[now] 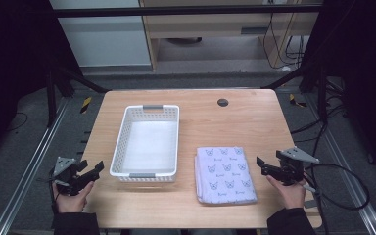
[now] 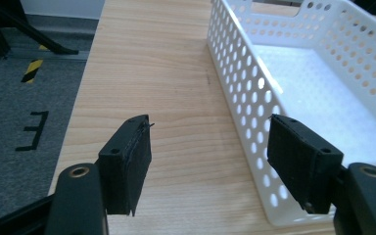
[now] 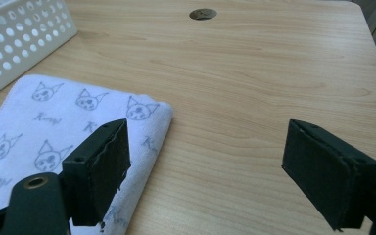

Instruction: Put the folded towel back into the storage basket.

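Towel, folded, looks soft, light and floppy; best pinched at its near edge. Left gripper and right gripper both gape wide, empty.

A wooden table stands on a grey carpet. Near the table's far edge, right of centre, a round dark cap sits flush in the top. Off each far corner of the table a short strip of yellow-and-black tape lies on the floor, one to the left and one to the right. Left of the table a metal rail runs along the floor, and beside it is a black mark shaped roughly like an E, perhaps tape. Beyond the table stand a white panel and a pale wooden cabinet, with cables hanging at its right. A black bar crosses above them.
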A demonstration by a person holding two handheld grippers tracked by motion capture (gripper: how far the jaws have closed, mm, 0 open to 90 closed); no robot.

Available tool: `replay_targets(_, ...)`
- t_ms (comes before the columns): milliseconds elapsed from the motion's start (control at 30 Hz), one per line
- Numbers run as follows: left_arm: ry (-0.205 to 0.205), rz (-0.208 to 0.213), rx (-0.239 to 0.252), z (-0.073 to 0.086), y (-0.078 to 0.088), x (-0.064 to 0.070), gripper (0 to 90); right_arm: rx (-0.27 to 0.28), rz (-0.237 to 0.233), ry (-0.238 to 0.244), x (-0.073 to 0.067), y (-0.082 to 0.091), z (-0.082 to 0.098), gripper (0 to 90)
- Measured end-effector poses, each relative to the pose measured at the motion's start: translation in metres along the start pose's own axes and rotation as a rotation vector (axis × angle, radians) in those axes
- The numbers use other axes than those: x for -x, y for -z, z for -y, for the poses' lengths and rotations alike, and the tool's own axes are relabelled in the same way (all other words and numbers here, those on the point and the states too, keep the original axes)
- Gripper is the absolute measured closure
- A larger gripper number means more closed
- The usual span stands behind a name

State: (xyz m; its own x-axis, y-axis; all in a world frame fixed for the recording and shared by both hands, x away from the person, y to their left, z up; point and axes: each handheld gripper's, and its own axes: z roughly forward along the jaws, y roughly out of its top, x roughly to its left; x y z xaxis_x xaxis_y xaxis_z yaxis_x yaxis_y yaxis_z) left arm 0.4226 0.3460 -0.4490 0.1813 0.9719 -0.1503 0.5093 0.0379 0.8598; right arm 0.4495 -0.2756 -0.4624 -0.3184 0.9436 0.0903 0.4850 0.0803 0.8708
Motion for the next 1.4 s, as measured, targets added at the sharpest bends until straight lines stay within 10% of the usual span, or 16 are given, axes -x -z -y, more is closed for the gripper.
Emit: replay_targets(1400,-0.174,0.146,0.053,-0.028,0.009,0.097,31.5,0.060,-0.024,0.054,-0.013,0.020,-0.027,26.3)
